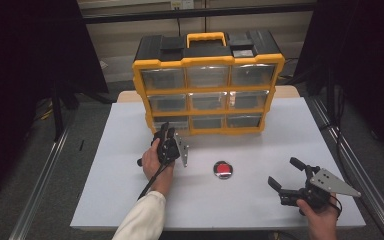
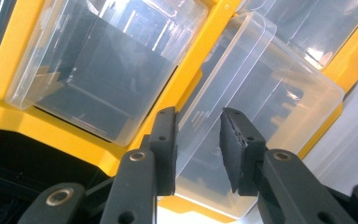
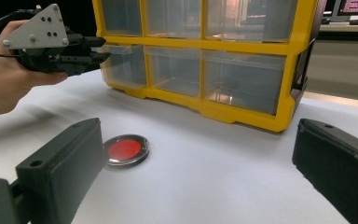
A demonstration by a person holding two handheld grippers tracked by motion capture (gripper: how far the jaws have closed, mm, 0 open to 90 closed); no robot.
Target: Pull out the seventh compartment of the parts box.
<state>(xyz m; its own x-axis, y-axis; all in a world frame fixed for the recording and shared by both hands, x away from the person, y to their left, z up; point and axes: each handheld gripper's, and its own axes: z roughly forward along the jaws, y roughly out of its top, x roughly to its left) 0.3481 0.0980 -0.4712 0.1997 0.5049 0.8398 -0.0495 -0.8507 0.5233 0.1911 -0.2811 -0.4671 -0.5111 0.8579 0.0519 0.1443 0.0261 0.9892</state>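
Observation:
A yellow and black drawer cabinet (image 1: 208, 61) with clear plastic drawers stands at the back of the white table (image 1: 130, 200). My left gripper (image 1: 166, 129) reaches its bottom-left drawer (image 1: 180, 122). In the left gripper view the jaws (image 2: 198, 114) close on the front lip of that clear drawer (image 2: 270, 93), which sticks out a little from the yellow frame (image 2: 9, 56). A round metal disc with a red centre (image 1: 223, 169) lies flat on the table. My right gripper (image 1: 284, 171) rests open near the front right, with nothing between its jaws, to the right of the disc.
In the right gripper view the disc (image 3: 126, 150) lies between my wide-apart jaws (image 3: 198, 130) and the cabinet (image 3: 242, 116), while the other hand holds the left gripper (image 3: 103, 50) at the drawer (image 3: 123, 65). Metal rails (image 1: 350, 165) flank the table.

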